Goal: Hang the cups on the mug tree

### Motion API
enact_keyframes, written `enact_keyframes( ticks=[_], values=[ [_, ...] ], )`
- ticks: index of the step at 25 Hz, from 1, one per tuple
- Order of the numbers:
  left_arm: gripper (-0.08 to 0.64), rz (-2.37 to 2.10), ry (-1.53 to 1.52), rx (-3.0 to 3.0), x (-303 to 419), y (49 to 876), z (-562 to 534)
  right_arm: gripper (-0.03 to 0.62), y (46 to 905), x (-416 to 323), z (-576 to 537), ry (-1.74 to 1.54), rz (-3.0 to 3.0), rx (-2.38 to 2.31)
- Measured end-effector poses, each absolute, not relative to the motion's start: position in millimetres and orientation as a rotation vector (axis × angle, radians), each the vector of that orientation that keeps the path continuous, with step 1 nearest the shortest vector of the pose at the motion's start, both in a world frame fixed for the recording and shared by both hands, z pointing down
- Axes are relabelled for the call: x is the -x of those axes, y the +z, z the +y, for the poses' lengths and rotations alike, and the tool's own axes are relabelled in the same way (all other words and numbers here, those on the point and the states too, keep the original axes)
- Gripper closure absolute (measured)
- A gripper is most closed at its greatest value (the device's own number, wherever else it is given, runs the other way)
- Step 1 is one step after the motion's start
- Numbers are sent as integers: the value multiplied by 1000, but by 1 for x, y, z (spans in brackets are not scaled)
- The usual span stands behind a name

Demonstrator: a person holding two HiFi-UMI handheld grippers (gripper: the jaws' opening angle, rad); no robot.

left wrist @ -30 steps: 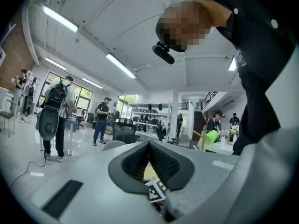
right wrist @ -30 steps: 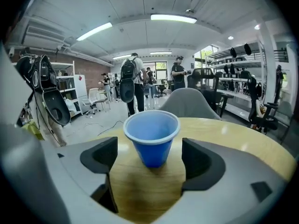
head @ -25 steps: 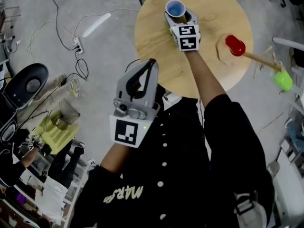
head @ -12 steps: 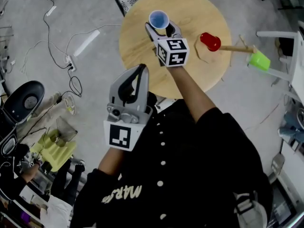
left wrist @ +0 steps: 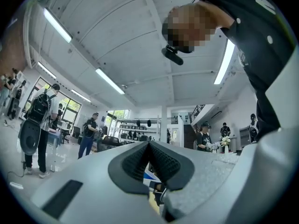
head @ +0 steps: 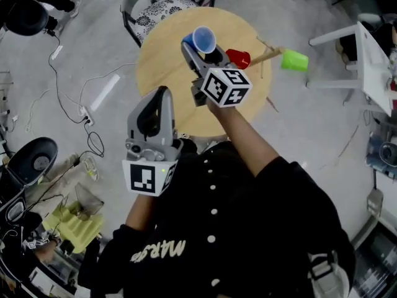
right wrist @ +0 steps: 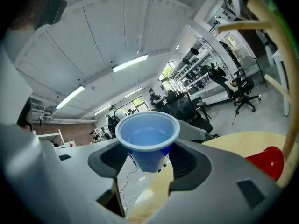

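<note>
My right gripper (head: 201, 48) is shut on a blue cup (head: 203, 40), holding it upright above the round wooden table (head: 161, 61). In the right gripper view the blue cup (right wrist: 148, 139) sits clamped between the two pads with its mouth facing the camera. A wooden mug tree (head: 267, 53) stands at the table's right side with a red cup (head: 238, 58) and a green cup (head: 294, 61) on its branches; the red cup (right wrist: 265, 161) and a branch (right wrist: 275, 45) show in the right gripper view. My left gripper (head: 158, 107) hangs shut and empty below the table's near edge.
A patterned chair (head: 158, 8) stands behind the table. A white table (head: 366, 54) is at the right. Cables and a power strip (head: 84, 113) lie on the floor at the left, with a black seat (head: 28, 160) further left.
The right gripper has lifted the blue cup up and toward the mug tree. The head view has shifted, so the table sits more to the left and farther away. The left gripper stays shut.
</note>
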State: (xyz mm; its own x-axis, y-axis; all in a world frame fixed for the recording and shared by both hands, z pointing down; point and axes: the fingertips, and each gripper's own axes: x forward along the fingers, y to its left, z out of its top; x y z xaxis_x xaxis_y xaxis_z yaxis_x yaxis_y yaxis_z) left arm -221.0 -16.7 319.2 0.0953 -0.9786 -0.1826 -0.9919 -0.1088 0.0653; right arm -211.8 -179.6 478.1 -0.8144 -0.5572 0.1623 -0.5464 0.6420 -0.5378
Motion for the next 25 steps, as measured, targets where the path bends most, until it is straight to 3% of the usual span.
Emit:
enact_keyframes(
  ticks=[14, 25],
  values=[
    [557, 1738, 275, 2407, 121, 276, -40, 314, 428, 100, -226, -1122, 2423, 1079],
    [557, 1635, 290, 2483, 85, 271, -51, 316, 422, 52, -226, -1395, 1989, 985]
  ],
)
